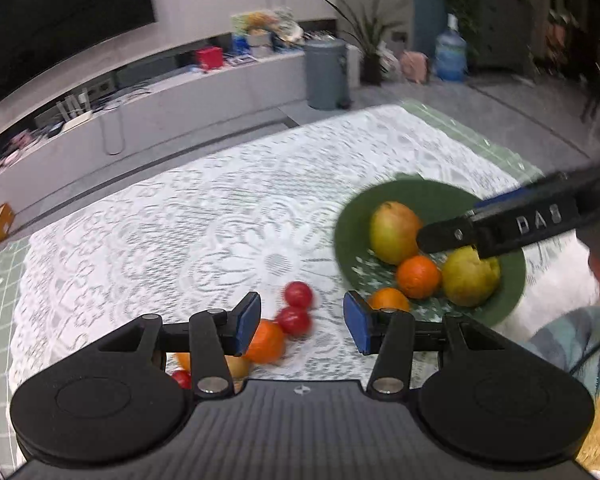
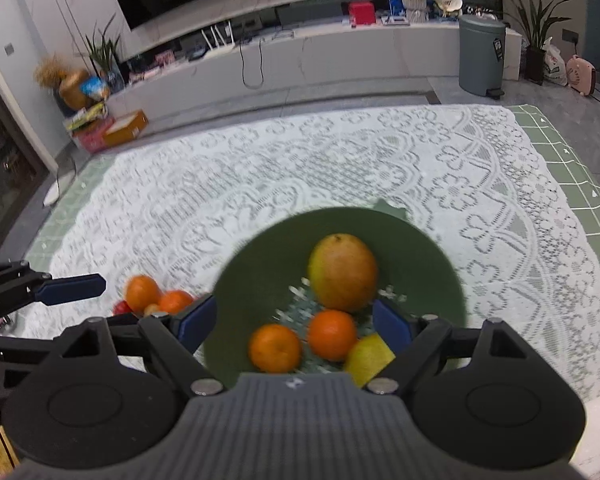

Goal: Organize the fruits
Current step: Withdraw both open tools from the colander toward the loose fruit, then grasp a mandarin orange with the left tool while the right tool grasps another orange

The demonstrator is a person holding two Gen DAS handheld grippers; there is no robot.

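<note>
A green plate on the lace cloth holds a mango, two oranges and a yellow pear. My right gripper hovers open over the plate, its pads clear of the fruit; one of its fingers shows in the left wrist view. Loose fruit lies left of the plate: an orange and two small red fruits. My left gripper hangs open above them and holds nothing; one of its fingers shows in the right wrist view.
White lace cloth lies over a green grid mat. More small fruit sits partly hidden under the left gripper. A person's sleeve is at the right. Past the table stand a TV bench, a grey bin and plants.
</note>
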